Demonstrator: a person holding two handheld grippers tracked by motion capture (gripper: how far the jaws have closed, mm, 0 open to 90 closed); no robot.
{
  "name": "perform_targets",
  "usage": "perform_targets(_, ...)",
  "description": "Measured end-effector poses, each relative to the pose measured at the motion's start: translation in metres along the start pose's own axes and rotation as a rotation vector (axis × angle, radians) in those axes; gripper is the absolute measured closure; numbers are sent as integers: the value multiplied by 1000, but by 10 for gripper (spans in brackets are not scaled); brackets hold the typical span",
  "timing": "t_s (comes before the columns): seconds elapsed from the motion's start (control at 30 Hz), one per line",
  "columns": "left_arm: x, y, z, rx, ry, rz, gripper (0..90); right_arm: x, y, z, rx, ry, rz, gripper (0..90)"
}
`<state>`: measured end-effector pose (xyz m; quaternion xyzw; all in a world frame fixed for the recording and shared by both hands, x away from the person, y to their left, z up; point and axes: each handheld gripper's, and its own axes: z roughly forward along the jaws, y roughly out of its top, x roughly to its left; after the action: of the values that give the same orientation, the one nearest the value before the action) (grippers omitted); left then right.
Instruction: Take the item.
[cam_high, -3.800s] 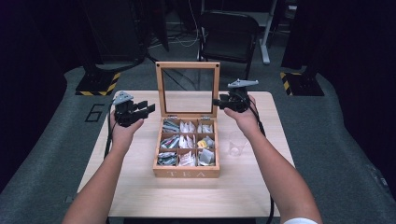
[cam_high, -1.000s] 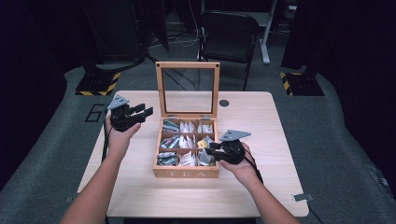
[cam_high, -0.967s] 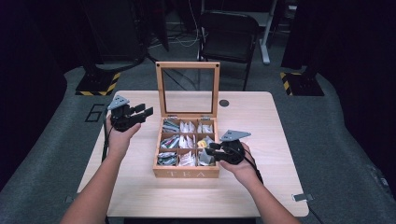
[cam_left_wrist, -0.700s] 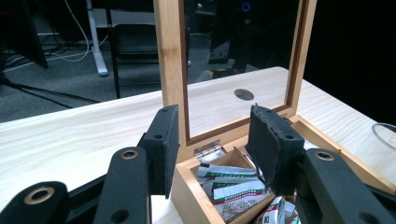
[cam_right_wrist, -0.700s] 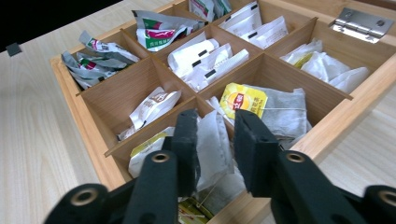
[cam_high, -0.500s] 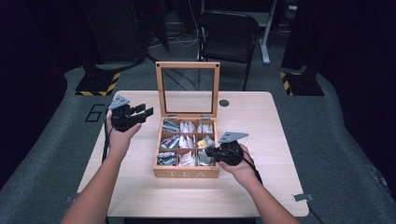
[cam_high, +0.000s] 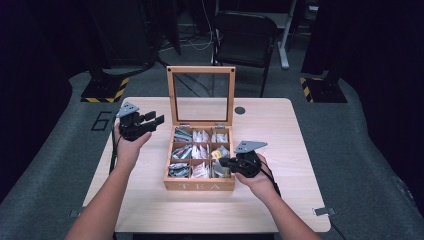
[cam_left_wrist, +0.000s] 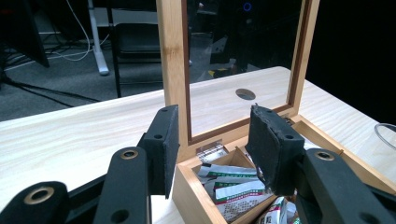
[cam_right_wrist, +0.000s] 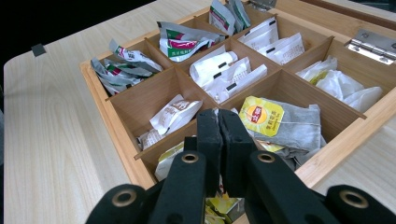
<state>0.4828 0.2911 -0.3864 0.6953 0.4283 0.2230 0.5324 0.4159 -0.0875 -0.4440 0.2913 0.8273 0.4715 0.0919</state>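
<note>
The right gripper (cam_right_wrist: 218, 122) has just closed its jaws over the tea box's (cam_high: 200, 185) front-right compartment.

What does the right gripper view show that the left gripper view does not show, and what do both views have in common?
Right gripper view: the right gripper, jaws together over a front compartment, a yellow-labelled tea bag beside it, and white sachets in the middle compartment.

Left gripper view: the left gripper, jaws apart, and the upright glass lid.

Both: the wooden tea box with packets, a hinge, and the light table.

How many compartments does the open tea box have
9, in three rows of three inside the tea box: a back row by the hinged lid, a middle row, and a front row behind the TEA lettering. The right tool partly hides one front compartment.
</note>
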Motion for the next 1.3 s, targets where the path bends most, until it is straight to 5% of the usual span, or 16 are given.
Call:
perform_targets(0.87, 1, 1, 0, -9, 7, -2, 536, 8, 36, -35, -119, -6, -30, 884)
perform_targets(1.3, 1, 1, -1, -7, 8, -2, 536, 8, 42, -42, -133, -12, -38, 884)
